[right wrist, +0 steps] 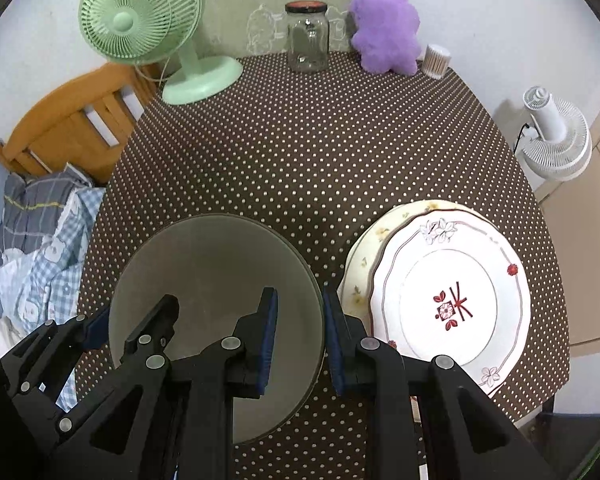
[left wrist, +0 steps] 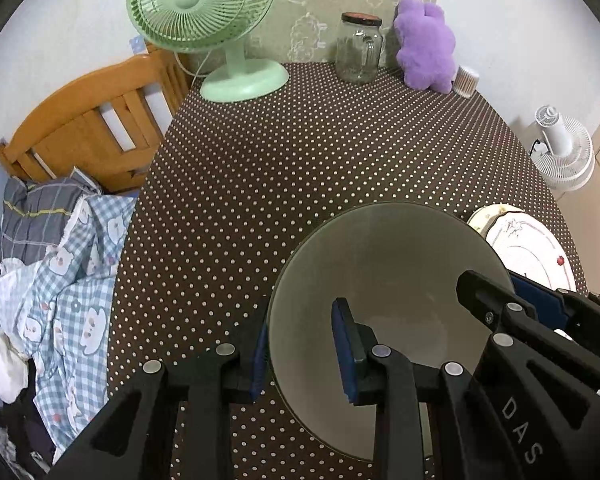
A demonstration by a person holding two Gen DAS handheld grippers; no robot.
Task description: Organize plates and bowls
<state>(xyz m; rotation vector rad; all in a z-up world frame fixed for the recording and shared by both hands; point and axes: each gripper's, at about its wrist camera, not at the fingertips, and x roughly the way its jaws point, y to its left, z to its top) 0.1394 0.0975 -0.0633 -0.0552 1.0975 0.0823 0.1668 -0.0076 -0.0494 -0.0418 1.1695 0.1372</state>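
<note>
A grey-green bowl [left wrist: 380,280] sits on the polka-dot table near its front edge; it also shows in the right wrist view [right wrist: 216,264]. My left gripper [left wrist: 304,356] straddles the bowl's left rim, one finger outside and one inside, with a gap. My right gripper [right wrist: 300,336] straddles the bowl's right rim the same way. Both look open. To the right, a white plate with red flowers [right wrist: 448,300] lies on a cream floral plate [right wrist: 364,256]; the white plate also shows in the left wrist view [left wrist: 528,252].
At the table's back stand a green fan [right wrist: 148,28], a glass jar [right wrist: 307,40], a purple plush toy [right wrist: 384,28] and a cotton-swab tub [right wrist: 436,60]. A wooden bed frame [left wrist: 88,120] with bedding lies left. A white fan [right wrist: 556,136] stands right.
</note>
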